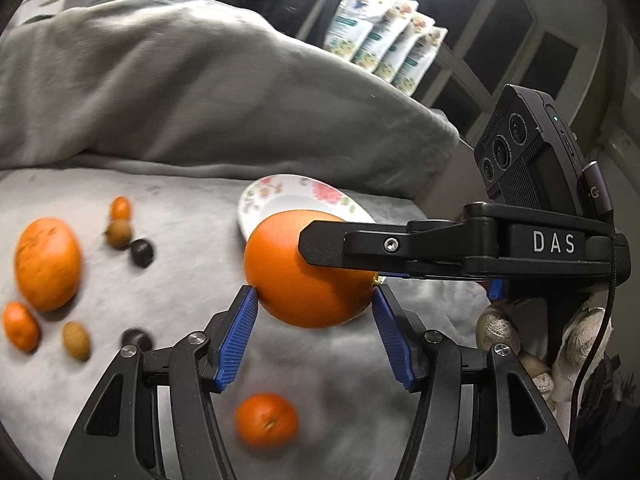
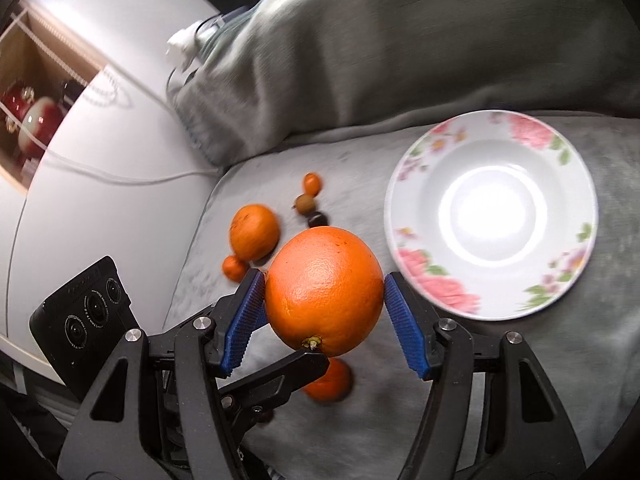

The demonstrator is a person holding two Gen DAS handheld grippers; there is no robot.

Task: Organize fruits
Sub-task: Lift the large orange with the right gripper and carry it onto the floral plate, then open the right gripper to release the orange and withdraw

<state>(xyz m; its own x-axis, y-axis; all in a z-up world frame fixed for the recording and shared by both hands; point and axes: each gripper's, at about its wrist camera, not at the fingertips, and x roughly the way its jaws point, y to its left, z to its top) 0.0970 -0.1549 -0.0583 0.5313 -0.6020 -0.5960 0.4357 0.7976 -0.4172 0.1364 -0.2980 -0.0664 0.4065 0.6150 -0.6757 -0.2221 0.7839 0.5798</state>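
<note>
**Large orange gripped by both claws beside the floral plate**

Your left gripper (image 1: 314, 292) and your right gripper (image 2: 324, 292) both close on the same large orange (image 2: 324, 294), which is lifted above the grey blanket (image 1: 192, 216). In the left wrist view, your blue pads (image 1: 240, 328) touch the fruit at its left and right flanks, jaws spread about as wide as the orange itself. The right gripper enters that view from the right, one black finger lying across the fruit's upper right side. In the right wrist view, your pads meet the orange on either side, its stem end facing down toward the left gripper's finger below it.

The floral plate (image 2: 416, 264) lies just right of and beyond your right claw, bare of fruit. Left of and beyond the claws sit a mandarin (image 2: 254, 232), a smaller tangerine (image 2: 234, 268), a kumquat (image 2: 312, 183), a brownish fruit (image 2: 306, 204) and a dark round fruit (image 2: 318, 220). Another mandarin (image 1: 267, 420) lies between your left fingers, beneath the held orange. A grey pillow (image 1: 180, 92) rises behind.
</note>
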